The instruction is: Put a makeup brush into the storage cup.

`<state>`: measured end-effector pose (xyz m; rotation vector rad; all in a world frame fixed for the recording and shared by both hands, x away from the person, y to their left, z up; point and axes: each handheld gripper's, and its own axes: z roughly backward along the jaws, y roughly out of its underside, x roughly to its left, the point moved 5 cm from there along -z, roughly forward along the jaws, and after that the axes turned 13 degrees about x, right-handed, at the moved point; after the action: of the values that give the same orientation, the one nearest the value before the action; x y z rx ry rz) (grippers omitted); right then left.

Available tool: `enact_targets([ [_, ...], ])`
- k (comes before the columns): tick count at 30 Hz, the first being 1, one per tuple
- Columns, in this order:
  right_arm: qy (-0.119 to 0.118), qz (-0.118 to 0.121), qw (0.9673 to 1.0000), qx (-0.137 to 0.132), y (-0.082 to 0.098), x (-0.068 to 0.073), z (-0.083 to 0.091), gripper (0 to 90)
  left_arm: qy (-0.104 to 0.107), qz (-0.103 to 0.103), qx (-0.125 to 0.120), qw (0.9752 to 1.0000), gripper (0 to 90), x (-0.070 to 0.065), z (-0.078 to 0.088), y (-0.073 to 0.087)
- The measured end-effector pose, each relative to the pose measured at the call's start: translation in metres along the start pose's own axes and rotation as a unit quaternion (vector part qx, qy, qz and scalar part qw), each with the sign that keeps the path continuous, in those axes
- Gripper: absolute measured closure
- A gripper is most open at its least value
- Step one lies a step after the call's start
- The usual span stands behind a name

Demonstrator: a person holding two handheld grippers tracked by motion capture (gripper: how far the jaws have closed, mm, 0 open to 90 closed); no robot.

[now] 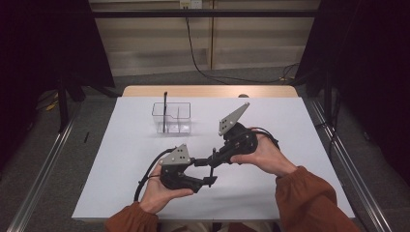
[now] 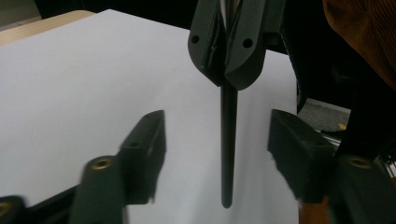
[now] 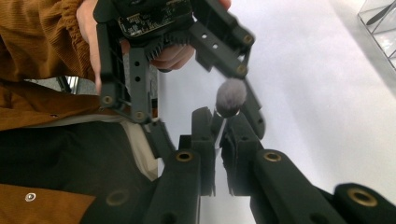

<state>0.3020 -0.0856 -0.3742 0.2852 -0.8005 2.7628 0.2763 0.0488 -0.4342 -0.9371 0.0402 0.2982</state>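
Passing a makeup brush (image 2: 228, 140) from one gripper to the other looks like the step in hand: the right gripper (image 2: 227, 70) has its jaws clenched on the brush near its head, and in the right gripper view the grey bristle tuft (image 3: 231, 97) pokes out just beyond those jaws. The slim black handle hangs between the jaws of the left gripper (image 2: 217, 149), which stand apart on either side of it with daylight showing, so they are released and not yet touching it. Both hands hold this well in front of the clear plastic organiser (image 1: 172, 117), above the white worktop (image 1: 290, 125), and a second dark stick (image 1: 165, 111) already stands in that organiser. My reading is that the next move calls for the left jaws to close squarely on the handle before the right ones let go, keeping the brush from tilting. From the high view the brush itself is hard to pick out among the black gripper parts, and whether the stick in the organiser is another brush cannot be told.
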Motion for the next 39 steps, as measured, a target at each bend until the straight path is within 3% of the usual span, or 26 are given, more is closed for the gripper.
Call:
enact_targets([
  [6,-0.003,0.001,1.0000,-0.007,-0.0008,0.0017,-0.0023,83.7,0.006,0.002,-0.005,1.0000,65.9,-0.0029,-0.0012,-0.0003],
  [13,-0.003,0.006,1.0000,-0.004,-0.0010,0.0016,-0.0052,83.6,0.005,0.005,-0.005,1.0000,76.1,-0.0015,0.0002,0.0007],
  [26,-0.001,0.006,1.0000,-0.003,-0.0004,0.0011,-0.0079,83.5,0.016,0.019,-0.003,0.9997,83.4,-0.0002,-0.0014,0.0019],
  [39,0.001,0.011,0.9991,-0.041,0.0005,0.0000,-0.0029,78.1,0.007,0.025,-0.013,0.9996,84.0,0.0022,0.0037,0.0017],
])
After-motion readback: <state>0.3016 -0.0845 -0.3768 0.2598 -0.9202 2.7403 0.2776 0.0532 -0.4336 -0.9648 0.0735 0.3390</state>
